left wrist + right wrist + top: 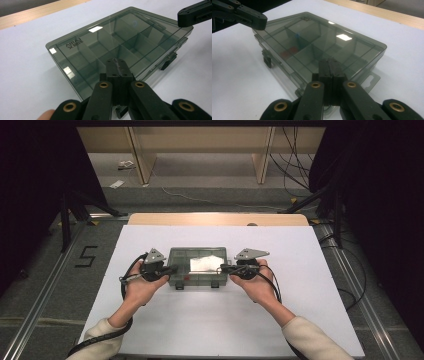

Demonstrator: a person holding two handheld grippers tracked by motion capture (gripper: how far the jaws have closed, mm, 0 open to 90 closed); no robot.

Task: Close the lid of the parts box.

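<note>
A smoky see-through compartment box [197, 265] lies flat with its lid down in the middle of the white table top [300, 310]. My left gripper [172, 269] is shut, with its tips over the box's left end. From the other side my right gripper [222, 268] is shut over the right end. In the left gripper view the closed jaws [117, 65] rest just above the lid of the box [120, 42]. The right gripper view shows its shut jaws [329, 65] over the box [317, 47], which holds a red piece [288, 52] and a blue piece [297, 36]. Whether either gripper touches the lid I cannot tell.
Two dark latches [168, 61] sit on the box's near long side. A wooden edge [215, 219] borders the table's far side. Black stands [67, 215] and cables [295, 165] flank the table on the floor, which bears a "5" mark [86, 256].
</note>
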